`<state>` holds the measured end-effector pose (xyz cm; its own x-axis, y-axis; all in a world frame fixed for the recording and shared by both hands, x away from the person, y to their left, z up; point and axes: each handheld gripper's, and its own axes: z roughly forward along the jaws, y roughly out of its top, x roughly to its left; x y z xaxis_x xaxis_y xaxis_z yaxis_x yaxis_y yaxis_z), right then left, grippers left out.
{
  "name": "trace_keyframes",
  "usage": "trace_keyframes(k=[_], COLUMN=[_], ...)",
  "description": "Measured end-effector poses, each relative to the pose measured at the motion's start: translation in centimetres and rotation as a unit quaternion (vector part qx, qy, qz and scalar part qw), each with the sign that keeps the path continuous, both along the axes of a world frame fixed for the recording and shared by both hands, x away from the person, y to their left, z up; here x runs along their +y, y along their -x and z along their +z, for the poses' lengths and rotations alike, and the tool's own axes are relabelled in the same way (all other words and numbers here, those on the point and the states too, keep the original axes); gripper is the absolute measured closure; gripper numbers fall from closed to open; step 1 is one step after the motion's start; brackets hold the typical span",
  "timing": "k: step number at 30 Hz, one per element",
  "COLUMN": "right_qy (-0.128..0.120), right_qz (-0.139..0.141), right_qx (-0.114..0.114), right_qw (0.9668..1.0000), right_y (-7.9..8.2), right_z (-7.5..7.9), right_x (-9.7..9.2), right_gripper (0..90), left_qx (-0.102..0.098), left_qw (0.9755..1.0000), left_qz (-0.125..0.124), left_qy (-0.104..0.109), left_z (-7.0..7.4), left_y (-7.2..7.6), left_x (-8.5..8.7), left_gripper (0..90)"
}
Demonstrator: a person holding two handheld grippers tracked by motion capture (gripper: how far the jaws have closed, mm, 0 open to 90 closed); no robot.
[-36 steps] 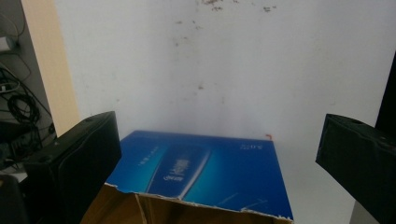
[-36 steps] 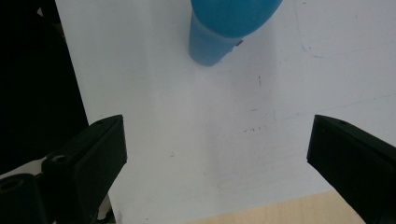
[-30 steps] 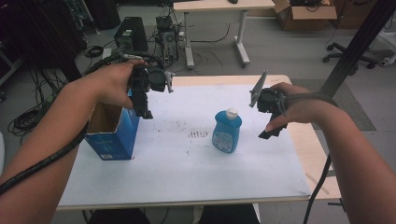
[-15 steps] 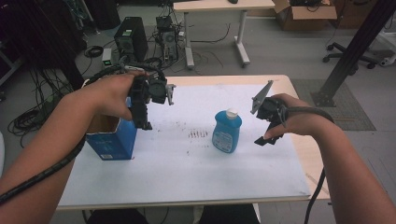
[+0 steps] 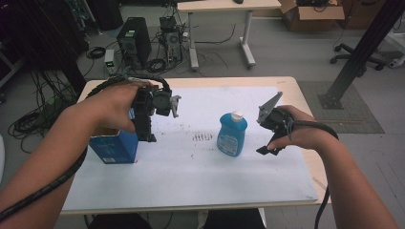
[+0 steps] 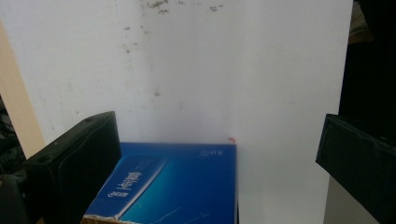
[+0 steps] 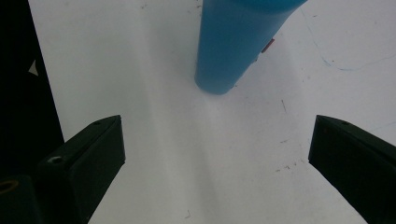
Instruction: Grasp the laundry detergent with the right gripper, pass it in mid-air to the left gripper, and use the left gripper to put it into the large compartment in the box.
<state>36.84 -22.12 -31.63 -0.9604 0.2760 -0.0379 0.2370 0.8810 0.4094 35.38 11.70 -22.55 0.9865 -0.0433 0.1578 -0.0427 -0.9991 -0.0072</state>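
Over the preceding second the right gripper (image 5: 267,143) had moved in from the right edge of the table toward the blue bottle (image 5: 232,135) and stood just beside it, not touching; its jaws were spread wide with nothing between them, and in the right gripper view the bottle's base (image 7: 233,51) lay ahead of the opening, apart from both jaws. In the same interval the left gripper (image 5: 145,129) had shifted slightly rightward and remained raised over the right edge of the blue carton (image 5: 114,145); its jaws were likewise wide apart and empty, and the left gripper view looked down past them onto the carton's blue face (image 6: 177,186). These changes suggested that the reach toward the bottle was in hand and that no grasp had yet been made; the bottle stood upright with its white cap (image 5: 236,116) on, near the middle of the table and well apart from the carton at the left. The work surface was a white sheet (image 5: 191,167), marked with small dark specks, laid on a pale wooden table (image 5: 305,109). Beyond the table, the grey floor carried a computer tower (image 5: 133,45), loose cables, a second table (image 5: 224,7), a cardboard box (image 5: 313,9) and an office chair (image 5: 356,52).
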Motion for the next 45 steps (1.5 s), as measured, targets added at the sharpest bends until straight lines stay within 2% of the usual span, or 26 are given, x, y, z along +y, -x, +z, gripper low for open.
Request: trace_keyframes(k=[10, 20, 23, 26, 27, 31, 36, 37, 43, 45], right_qy=[-0.029, -0.065, -0.081, -0.094, -0.103, -0.121, -0.130, -0.137, -0.154, -0.172], right_qz=[-0.012, -0.040, -0.063, -0.072, -0.080, -0.082, -0.092, -0.099, -0.123, -0.136], right_qx=[0.002, -0.012, -0.019, -0.023, -0.026, -0.025, -0.032, -0.034, -0.042, -0.047], right_qw=[0.9995, 0.9970, 0.9946, 0.9927, 0.9911, 0.9890, 0.9868, 0.9851, 0.9794, 0.9746], right_y=[0.0, 0.1, 0.2, 0.2, 0.2, 0.4, 0.5, 0.4, 0.4, 0.3], right_z=[-1.9, -3.8, -4.6, -4.9, -5.3, -5.8, -6.3, -6.6, -8.0, -8.2], right_x=[0.4, 0.6, 0.8, 0.8, 0.8, 0.8, 1.0, 1.1, 1.5, 1.5], right_gripper=[3.6, 3.6, 3.8, 3.8, 3.3, 2.7, 2.4, 2.2, 2.3, 2.0], left_qx=[0.006, 0.012, 0.012, 0.011, 0.011, 0.009, 0.010, 0.011, 0.010, 0.010], left_qw=[1.0000, 0.9999, 0.9998, 0.9998, 0.9997, 0.9997, 0.9997, 0.9997, 0.9996, 0.9996], left_qz=[0.000, -0.006, -0.012, -0.018, -0.020, -0.021, -0.023, -0.023, -0.023, -0.025], left_qy=[0.005, 0.007, 0.003, 0.005, 0.004, -0.004, 0.000, -0.001, -0.010, -0.008], left_z=[-0.5, -0.8, -0.8, -0.8, -0.8, -0.9, -1.0, -1.1, -1.3, -1.3], left_y=[0.4, 1.1, 1.4, 1.6, 1.8, 2.0, 2.2, 2.2, 2.3, 2.5], left_x=[0.1, 0.0, -0.5, -0.7, -0.8, -1.0, -1.0, -1.1, -1.2, -1.2], left_gripper=[0.2, 0.2, 0.2, 0.2, 0.2, 0.2, 0.2, 0.2, 0.2, 0.2])
